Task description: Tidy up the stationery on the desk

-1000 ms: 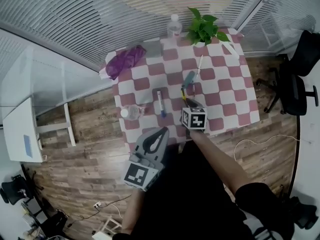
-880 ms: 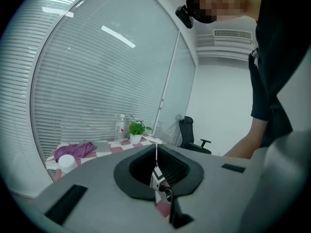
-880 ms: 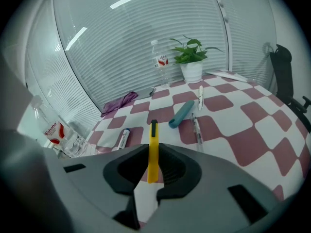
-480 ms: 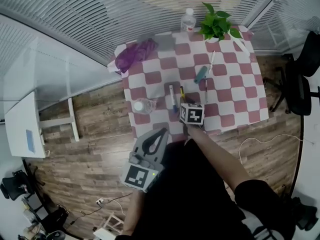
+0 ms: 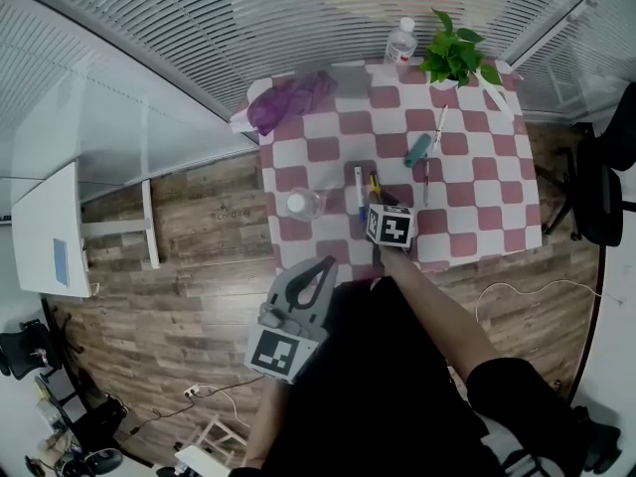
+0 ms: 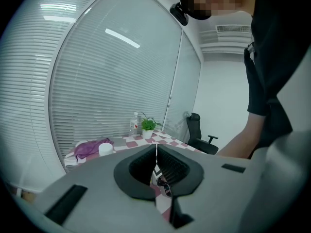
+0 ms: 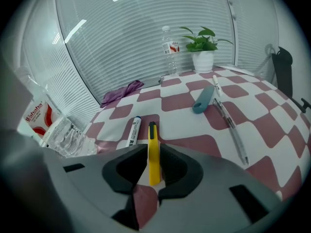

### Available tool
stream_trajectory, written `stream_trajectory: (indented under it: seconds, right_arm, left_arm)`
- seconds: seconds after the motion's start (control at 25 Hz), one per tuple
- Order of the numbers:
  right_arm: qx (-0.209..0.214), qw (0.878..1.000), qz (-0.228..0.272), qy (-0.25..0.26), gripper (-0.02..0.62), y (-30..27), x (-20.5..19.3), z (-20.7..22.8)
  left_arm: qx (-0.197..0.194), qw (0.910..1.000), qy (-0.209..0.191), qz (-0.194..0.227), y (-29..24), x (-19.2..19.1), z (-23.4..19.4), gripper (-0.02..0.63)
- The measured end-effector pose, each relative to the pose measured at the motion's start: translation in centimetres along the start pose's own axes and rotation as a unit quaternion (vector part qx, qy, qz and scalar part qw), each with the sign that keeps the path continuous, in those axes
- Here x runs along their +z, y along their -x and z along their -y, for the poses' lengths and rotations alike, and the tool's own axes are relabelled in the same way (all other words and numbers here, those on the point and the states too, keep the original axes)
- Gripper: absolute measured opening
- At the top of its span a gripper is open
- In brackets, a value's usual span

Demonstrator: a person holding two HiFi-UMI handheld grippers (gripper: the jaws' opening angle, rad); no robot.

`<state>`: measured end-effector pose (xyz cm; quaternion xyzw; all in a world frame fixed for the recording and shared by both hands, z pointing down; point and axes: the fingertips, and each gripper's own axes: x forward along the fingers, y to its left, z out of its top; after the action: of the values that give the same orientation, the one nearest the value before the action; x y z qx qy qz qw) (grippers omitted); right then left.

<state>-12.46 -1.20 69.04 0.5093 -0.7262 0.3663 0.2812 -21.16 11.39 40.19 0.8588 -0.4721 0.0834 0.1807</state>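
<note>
While the checked table (image 5: 477, 217) filled the upper head view, the left gripper (image 5: 326, 262) hung off its near edge at 7 o'clock, jaws fully together and empty. The right gripper (image 7: 153, 147) pointed down at the tabletop. Its jaws were narrow and had just been opening, with the yellow knife (image 7: 153, 137) lying on the cloth between them. A white marker (image 7: 133, 131) lay just beside the knife at 9 o'clock.

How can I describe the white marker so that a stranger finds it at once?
On the table with the red-and-white checked cloth, look right of the clear cup. Two pen-shaped things lie there side by side; the marker is the left one, white with a blue cap; its neighbour is yellow.
</note>
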Motion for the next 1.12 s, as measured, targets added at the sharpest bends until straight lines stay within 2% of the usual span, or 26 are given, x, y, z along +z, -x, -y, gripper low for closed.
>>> stream_trajectory:
  seconds: [0.32,0.48,0.8,1.12]
  right_arm:
    - [0.014,1.0,0.014,-0.005,0.106,0.8,0.5,0.3]
    - [0.014,0.999,0.031,0.013,0.106,1.9,1.3,1.5]
    - [-0.036,0.996,0.051,0.064,0.106,3.8,3.6,7.0]
    - [-0.069,0.994,0.023,0.083,0.106,3.3,2.7,11.8]
  left_arm:
    - [-0.012,0.9999,0.001,-0.005,-0.7,0.0,0.5,0.034]
    - [-0.025,0.9997,0.004,-0.005,-1.7,0.3,1.4,0.034]
    - [-0.048,0.9989,0.003,0.001,-4.4,1.2,3.7,0.034]
    - [-0.051,0.9987,-0.003,-0.005,-6.7,1.4,5.4,0.034]
